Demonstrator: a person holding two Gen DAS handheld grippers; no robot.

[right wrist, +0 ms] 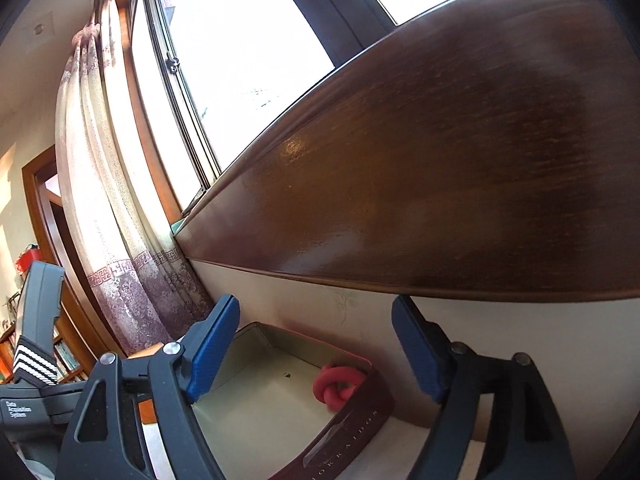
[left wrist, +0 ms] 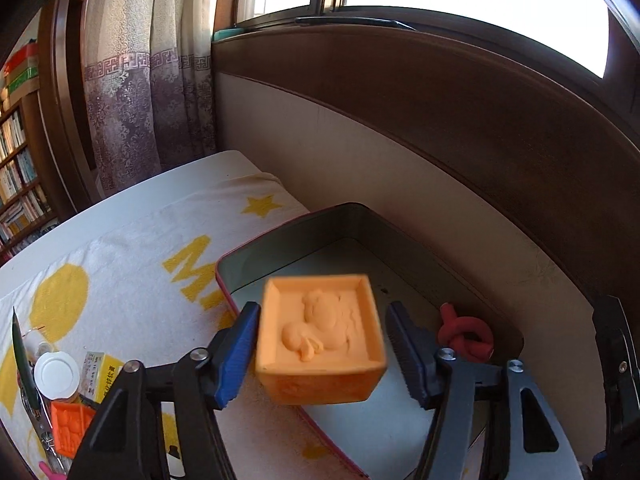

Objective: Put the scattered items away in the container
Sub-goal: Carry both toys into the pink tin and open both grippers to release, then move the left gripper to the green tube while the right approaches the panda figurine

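The left gripper (left wrist: 322,354) is hanging over the near rim of the open rectangular metal tin with a dark red outer wall (left wrist: 280,236), its blue-padded fingers (left wrist: 236,356) standing spread. A blurred orange square plastic mould with a raised animal figure (left wrist: 320,338) is sitting in the gap between them; clear space shows on its right side, and whether the left pad is touching it cannot be told.

Inside the tin, a red knotted foam twist (left wrist: 466,334) is lying against the right-hand wall. The tin is resting on a white towel with yellow stars and letters (left wrist: 132,256) spread over the white counter (left wrist: 192,168), close to the wood-panelled wall.

At the towel's near left corner, a white round lid (left wrist: 56,374), a second orange mould (left wrist: 70,426), a yellow printed packet (left wrist: 100,376) and a dark green pen-like stick (left wrist: 22,356) are lying scattered.

The right gripper (right wrist: 316,350) is hovering above the same tin (right wrist: 360,420), fingers (right wrist: 212,350) spread wide with nothing between them, the red twist (right wrist: 336,386) showing below.
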